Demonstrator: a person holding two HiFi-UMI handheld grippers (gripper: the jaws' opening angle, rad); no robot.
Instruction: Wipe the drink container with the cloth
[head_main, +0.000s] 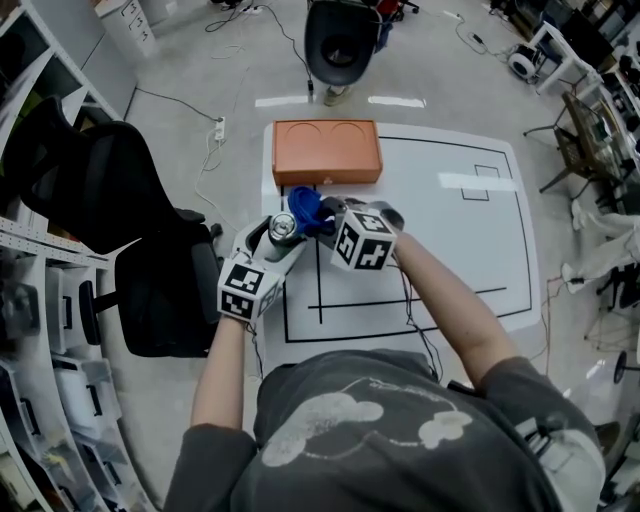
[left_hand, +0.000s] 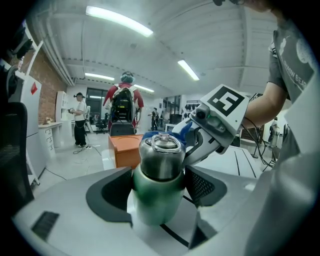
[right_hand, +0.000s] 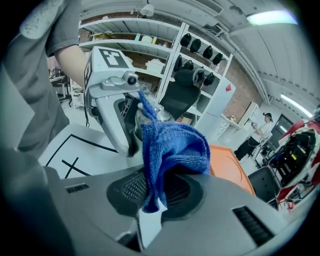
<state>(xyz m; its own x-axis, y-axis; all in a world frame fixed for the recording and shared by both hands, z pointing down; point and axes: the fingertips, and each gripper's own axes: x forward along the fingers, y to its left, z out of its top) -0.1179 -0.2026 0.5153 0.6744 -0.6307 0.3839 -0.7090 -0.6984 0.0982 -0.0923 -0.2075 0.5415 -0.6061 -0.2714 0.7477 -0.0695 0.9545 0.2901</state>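
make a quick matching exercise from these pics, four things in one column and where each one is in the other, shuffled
Things
1. drink container
2. cloth
3. orange tray
4. office chair

Places
A. on the floor, left of the table
B. clamped in the left gripper
C. at the table's far edge
D. pinched in the right gripper

Pairs: 1-B, 2-D, 3-C, 4-A
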